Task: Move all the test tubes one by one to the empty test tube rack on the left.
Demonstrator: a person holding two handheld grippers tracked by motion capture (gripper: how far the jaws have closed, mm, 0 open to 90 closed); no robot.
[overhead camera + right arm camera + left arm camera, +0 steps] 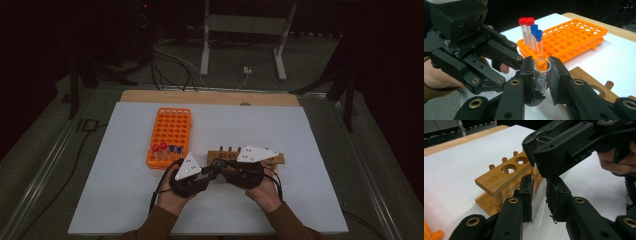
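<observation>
Jaws of the right gripper (541, 75) are clenched on a clear glass test tube (541, 75), gripping it just below its open rim, the tube standing roughly upright. Jaws of the left gripper (539, 195) are closed on the same tube (537, 212) lower down; its rounded bottom end shows between and below them in the left gripper view. Both grippers meet near the middle of the white tabletop (300, 130), with the left gripper (192, 172) and right gripper (240, 167) touching or nearly touching at the tips, and the tube held between them above the tabletop, just in front of the wooden test tube rack (247, 159). That rack (504, 175) has round holes in its top bar and short pegs along its far edge. To the left stands an orange plastic tube rack (170, 135); at its near end stand two red-capped tubes (526, 32) and two blue-capped tubes (536, 37). A hand (172, 197) in a brown sleeve holds each gripper from the near edge.
</observation>
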